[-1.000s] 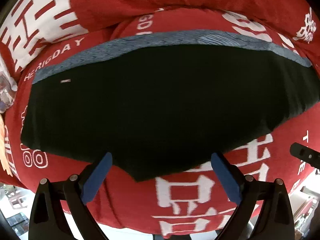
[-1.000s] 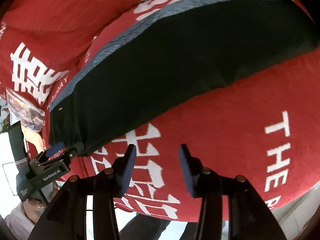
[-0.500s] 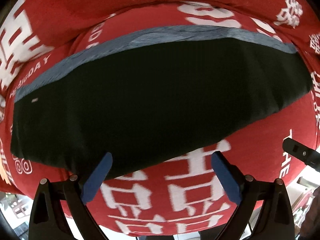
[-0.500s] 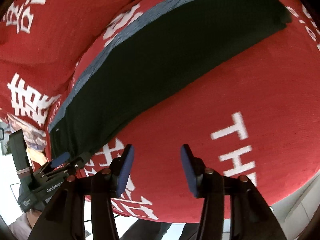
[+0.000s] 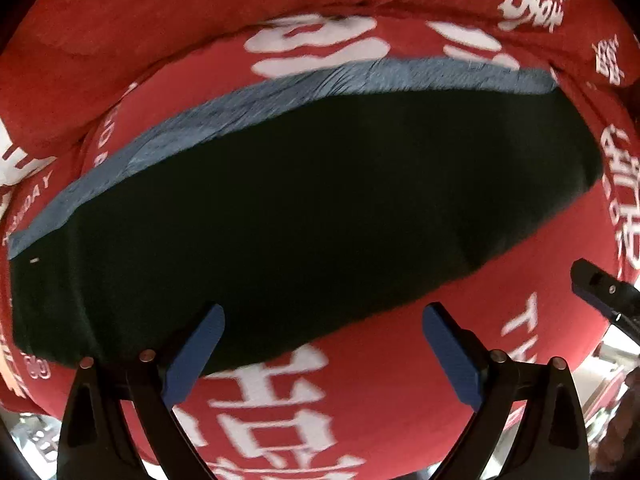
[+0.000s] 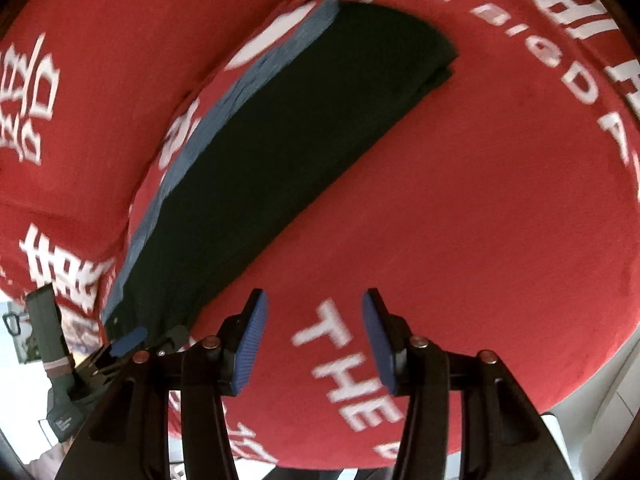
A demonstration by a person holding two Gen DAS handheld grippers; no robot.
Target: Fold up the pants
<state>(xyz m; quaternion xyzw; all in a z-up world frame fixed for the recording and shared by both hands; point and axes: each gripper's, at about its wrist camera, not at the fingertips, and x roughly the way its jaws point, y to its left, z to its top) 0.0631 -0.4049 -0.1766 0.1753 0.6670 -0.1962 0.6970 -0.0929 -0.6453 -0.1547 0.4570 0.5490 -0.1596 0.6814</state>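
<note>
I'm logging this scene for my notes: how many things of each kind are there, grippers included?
Pants: 1, dark with a grey-blue band
Red printed covers: 1, under the pants
Grippers: 2, the left gripper and the right gripper, both open and empty
Total: 4

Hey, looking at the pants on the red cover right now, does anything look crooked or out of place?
Only a small thing: at the far end of the dark pants, a lower layer sticks out past the top one, so the edges don't line up. Otherwise they lie flat on the red cover, both grippers open and clear.
</note>
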